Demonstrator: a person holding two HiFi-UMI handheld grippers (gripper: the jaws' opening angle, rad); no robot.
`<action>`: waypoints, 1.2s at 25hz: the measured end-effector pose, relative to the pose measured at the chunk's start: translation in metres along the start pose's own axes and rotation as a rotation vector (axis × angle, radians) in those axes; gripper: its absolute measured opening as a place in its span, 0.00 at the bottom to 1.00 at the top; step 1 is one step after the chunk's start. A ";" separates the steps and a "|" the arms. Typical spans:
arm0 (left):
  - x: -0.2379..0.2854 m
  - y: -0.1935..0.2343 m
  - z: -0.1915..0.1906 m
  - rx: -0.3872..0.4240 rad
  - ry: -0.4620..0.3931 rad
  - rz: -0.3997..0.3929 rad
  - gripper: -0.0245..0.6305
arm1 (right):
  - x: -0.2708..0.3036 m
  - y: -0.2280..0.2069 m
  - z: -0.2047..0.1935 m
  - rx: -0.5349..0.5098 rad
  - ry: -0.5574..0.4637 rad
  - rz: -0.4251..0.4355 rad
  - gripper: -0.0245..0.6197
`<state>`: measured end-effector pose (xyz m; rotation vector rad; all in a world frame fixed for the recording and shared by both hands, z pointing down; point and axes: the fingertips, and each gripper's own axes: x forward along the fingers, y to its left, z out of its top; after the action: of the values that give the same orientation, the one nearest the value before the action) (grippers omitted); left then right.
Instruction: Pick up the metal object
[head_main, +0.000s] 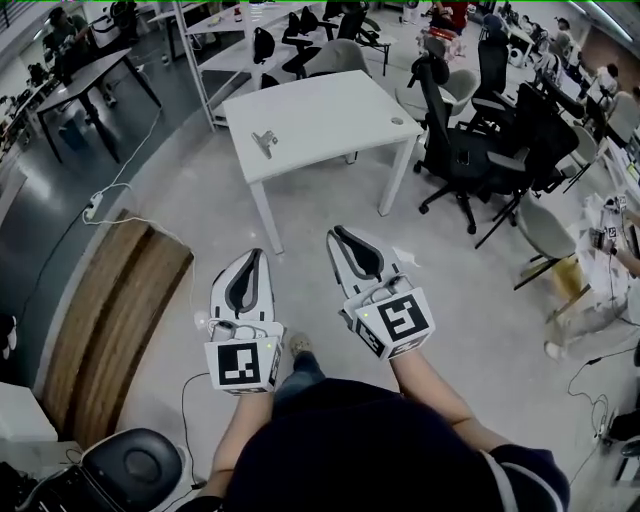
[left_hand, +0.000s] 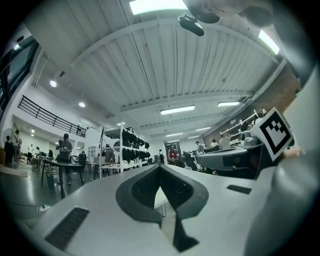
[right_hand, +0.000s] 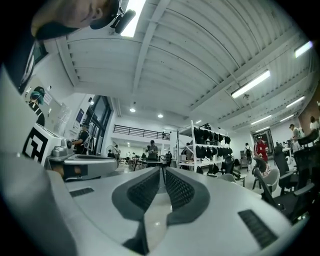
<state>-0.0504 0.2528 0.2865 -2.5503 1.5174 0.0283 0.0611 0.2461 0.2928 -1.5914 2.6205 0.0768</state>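
Observation:
A small metal object (head_main: 265, 141) lies on the left part of the white table (head_main: 320, 110), seen in the head view. Both grippers are held over the floor, well short of the table and pointing toward it. My left gripper (head_main: 256, 256) has its jaws together with nothing between them, and in its own view the dark pads (left_hand: 145, 187) meet at the tip. My right gripper (head_main: 337, 233) is likewise shut and empty, its ribbed pads (right_hand: 177, 190) touching at the front. Neither gripper view shows the metal object.
A small round thing (head_main: 398, 121) rests near the table's right edge. Black office chairs (head_main: 470, 140) crowd the right side. A wooden floor panel (head_main: 115, 320) and a cable with a power strip (head_main: 93, 207) lie to the left. A black chair seat (head_main: 130, 468) sits at bottom left.

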 end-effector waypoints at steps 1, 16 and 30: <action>0.010 0.012 -0.003 0.000 0.002 -0.004 0.07 | 0.016 0.000 -0.001 0.004 0.001 0.004 0.09; 0.126 0.125 -0.049 -0.060 0.000 -0.075 0.07 | 0.165 -0.027 -0.027 0.024 0.030 -0.041 0.28; 0.203 0.190 -0.078 -0.032 0.031 -0.024 0.07 | 0.291 -0.069 -0.061 0.048 0.050 0.023 0.28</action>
<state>-0.1244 -0.0248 0.3154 -2.6048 1.5091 0.0104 -0.0135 -0.0476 0.3271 -1.5683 2.6574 -0.0249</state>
